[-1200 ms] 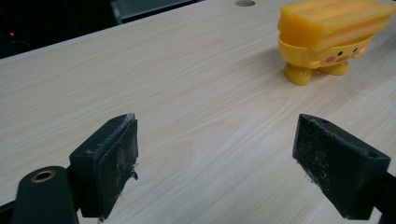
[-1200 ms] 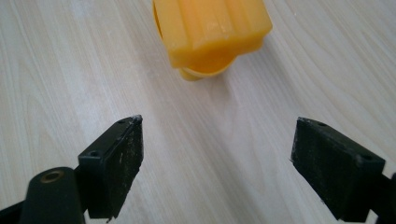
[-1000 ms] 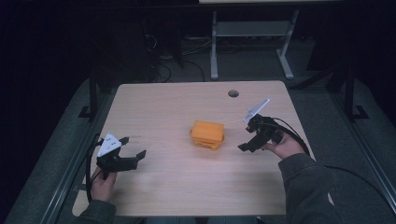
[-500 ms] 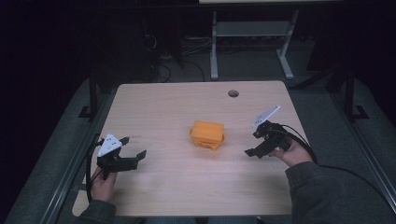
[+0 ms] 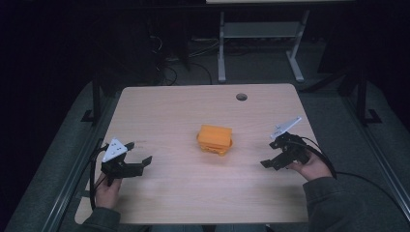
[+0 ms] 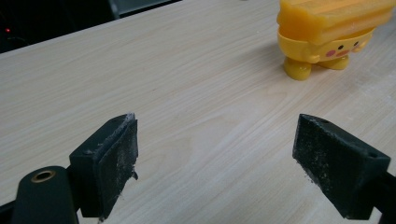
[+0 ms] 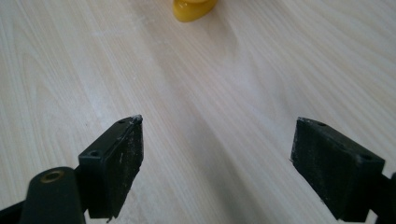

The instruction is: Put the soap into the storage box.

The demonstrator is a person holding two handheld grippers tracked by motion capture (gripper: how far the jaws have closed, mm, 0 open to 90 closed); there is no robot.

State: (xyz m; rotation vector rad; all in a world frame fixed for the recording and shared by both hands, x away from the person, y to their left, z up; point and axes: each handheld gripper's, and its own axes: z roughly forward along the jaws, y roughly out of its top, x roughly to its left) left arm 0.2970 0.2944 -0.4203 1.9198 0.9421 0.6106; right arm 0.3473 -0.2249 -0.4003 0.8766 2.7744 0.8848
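Currently the yellow plastic duck-faced box [image 5: 214, 139] sits mid-bench [image 5: 183, 111], untouched. Left hand-held gripper [image 5: 139, 162] and right hand-held gripper [image 5: 267, 162] flank the box well apart, jaws spread empty, likely staged for approach.

No readable text, labels, brands or numbers anywhere, none on the yellow toy [image 5: 214, 139]

The left gripper [image 6: 217, 158] hangs low over the pale wooden counter [image 6: 187, 84], its two black fingers [image 6: 109, 163] spread wide with bare wood between them. Ahead, well apart from them, a yellow toy box [image 6: 327, 32] with pink cheeks stands upright on stubby feet.
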